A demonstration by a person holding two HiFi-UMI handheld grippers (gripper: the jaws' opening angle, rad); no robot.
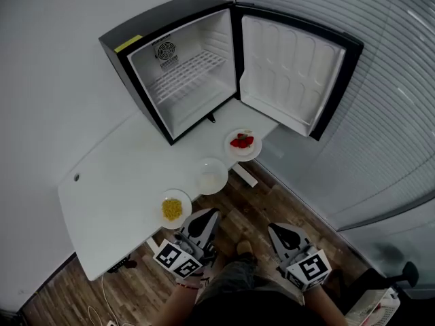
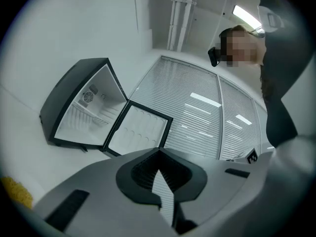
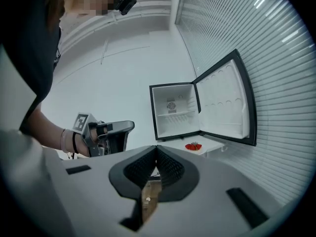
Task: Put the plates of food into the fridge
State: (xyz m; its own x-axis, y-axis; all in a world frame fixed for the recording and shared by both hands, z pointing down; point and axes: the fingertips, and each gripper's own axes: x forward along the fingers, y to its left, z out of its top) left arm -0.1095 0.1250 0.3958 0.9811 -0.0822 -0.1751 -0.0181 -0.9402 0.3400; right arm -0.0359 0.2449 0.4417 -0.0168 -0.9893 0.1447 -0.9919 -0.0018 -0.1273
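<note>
A black mini fridge point(image 1: 139, 36) stands open and empty on the white table point(image 1: 115, 182), its door point(image 1: 292, 70) swung to the right. Three white plates lie in front of it: one with red food point(image 1: 243, 143), one with pale contents point(image 1: 211, 176), one with yellow food point(image 1: 175, 208). My left gripper point(image 1: 210, 214) hovers just off the table's near edge, close to the yellow plate, jaws shut and empty. Over the wooden floor my right gripper point(image 1: 273, 229) is also shut and holds nothing. The right gripper view shows the fridge point(image 3: 173, 110), the red plate point(image 3: 193, 146) and the left gripper point(image 3: 116, 133).
White slatted blinds point(image 1: 367, 114) run along the right side behind the fridge door. A white wall point(image 1: 47, 80) is at the left. Brown wooden floor point(image 1: 272, 199) lies below the table's edge, with cables point(image 1: 102, 297) at the lower left. A wire shelf point(image 1: 187, 70) sits inside the fridge.
</note>
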